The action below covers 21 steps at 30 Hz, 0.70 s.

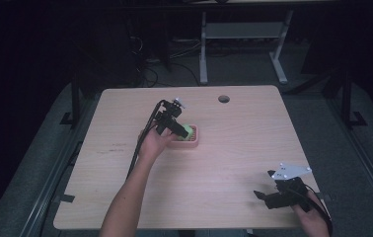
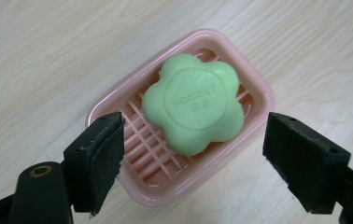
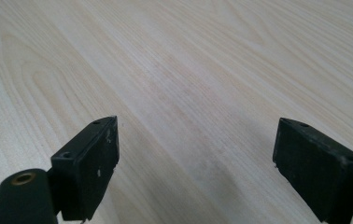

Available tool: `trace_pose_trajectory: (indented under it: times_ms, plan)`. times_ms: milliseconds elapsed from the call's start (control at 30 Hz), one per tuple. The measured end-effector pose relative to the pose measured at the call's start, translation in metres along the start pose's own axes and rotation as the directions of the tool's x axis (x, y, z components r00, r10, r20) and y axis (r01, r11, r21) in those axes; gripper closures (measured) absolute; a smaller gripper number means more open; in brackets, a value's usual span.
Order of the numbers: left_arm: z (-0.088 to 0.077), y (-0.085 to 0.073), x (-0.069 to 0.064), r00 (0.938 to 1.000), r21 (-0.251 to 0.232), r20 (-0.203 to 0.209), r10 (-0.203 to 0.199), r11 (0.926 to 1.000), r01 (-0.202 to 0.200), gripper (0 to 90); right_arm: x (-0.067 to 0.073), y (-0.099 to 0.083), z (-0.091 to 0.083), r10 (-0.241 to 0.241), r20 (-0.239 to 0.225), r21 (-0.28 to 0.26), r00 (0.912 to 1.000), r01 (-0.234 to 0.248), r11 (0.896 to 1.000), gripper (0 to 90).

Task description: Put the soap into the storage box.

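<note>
Soap (image 2: 194, 110) in pink dish (image 2: 114, 100), wooden table (image 1: 234, 148)

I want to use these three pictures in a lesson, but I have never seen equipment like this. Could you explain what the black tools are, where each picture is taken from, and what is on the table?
A person sits at a wooden table holding a two-jaw gripper in each hand. One picture looks down from a camera above. The other two come from cameras riding on the grippers, looking along their black jaws. The left gripper hovers open over a pink soap dish holding a green flower-shaped soap; nothing is gripped. The right gripper is open too, over bare wood near the table's front edge.
</note>
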<state>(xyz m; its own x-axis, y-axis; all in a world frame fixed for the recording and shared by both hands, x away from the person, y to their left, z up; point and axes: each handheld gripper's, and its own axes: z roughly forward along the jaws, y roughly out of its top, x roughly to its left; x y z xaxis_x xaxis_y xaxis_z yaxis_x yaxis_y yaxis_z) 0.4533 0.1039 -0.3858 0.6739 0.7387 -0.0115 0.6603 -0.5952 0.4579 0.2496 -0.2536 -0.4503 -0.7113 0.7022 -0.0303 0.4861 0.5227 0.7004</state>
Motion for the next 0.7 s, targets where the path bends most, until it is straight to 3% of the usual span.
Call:
trace_pose_trajectory:
  times_ms: [167,533,700]
  plan:
    - [-0.007,-0.003,-0.005,0.9996,-0.023,0.016,0.022,0.9995,-0.022,21.1,0.001,0.0,0.0,0.006,0.001,-0.004,1.0,-0.006,1.0,14.0]
    - [-0.017,-0.021,-0.01,0.9994,-0.057,0.025,0.024,0.9981,-0.023,21.2,0.002,0.0,0.001,-0.005,0.011,0.003,0.9999,0.005,1.0,14.0]
    - [-0.017,-0.031,-0.013,0.999,-0.043,0.025,0.036,0.9985,-0.035,21.2,0.001,0.0,0.001,-0.005,0.019,0.003,0.9998,0.004,1.0,14.0]
